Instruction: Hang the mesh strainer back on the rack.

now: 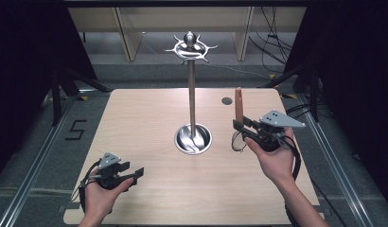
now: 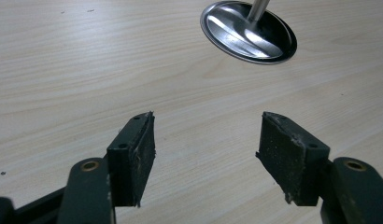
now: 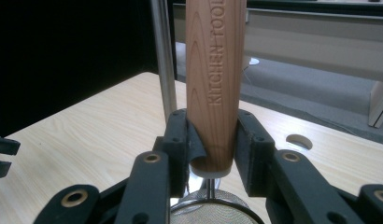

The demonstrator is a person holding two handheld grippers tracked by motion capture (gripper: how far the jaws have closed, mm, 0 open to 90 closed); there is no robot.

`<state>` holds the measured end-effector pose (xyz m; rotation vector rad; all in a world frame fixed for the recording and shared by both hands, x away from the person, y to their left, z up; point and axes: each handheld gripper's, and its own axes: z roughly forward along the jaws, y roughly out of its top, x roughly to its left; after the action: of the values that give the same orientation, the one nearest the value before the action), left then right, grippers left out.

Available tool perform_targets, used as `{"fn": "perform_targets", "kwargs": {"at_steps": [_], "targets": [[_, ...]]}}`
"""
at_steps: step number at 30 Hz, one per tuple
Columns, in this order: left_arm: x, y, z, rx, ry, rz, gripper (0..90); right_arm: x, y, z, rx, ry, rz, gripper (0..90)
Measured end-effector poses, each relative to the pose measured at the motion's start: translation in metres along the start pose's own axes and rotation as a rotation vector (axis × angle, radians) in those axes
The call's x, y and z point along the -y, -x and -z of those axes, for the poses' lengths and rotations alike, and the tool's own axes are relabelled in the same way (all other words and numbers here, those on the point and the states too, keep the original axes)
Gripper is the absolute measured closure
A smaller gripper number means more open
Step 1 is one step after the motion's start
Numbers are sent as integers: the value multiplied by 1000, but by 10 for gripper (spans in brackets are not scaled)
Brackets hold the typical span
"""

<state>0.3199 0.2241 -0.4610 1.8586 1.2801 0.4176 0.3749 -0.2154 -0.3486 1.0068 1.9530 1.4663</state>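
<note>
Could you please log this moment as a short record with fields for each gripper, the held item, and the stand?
left gripper: open, holding nothing, low over the table near its front left
right gripper: shut on wooden handle
wooden handle: upright, stamped KITCHEN TOOL, metal mesh strainer hanging below the jaws
stand: metal pole with hooked top, round dish base at table centre

Counts: one wooden table (image 1: 149, 189), one metal stand (image 1: 192, 94) with one round base dish (image 2: 248, 31), one wooden-handled strainer (image 3: 215, 70). Two grippers: left gripper (image 2: 206, 154), right gripper (image 3: 213, 154). Two hands, left hand (image 1: 100, 198) and right hand (image 1: 275, 163).
</note>
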Motion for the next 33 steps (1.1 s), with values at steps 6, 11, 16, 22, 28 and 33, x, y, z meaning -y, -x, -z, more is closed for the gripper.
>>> {"fn": "perform_targets", "kwargs": {"at_steps": [6,11,16,22,28,33], "targets": [[0,2,-2,1,27,38,354,-5,2,0,14,1,11,692],[0,0,0,-7,10,13,354,-8,0,0,17,9,-1,692],[0,1,0,-3,19,25,354,-11,-1,-1,2,5,-4,692],[0,1,-1,0,23,29,354,-15,-3,-4,-8,13,-12,692],[0,1,-2,-1,26,33,354,-21,-3,-8,-11,30,-5,692],[0,2,-1,-5,28,35,355,-27,-4,-10,-10,35,19,692]]}}
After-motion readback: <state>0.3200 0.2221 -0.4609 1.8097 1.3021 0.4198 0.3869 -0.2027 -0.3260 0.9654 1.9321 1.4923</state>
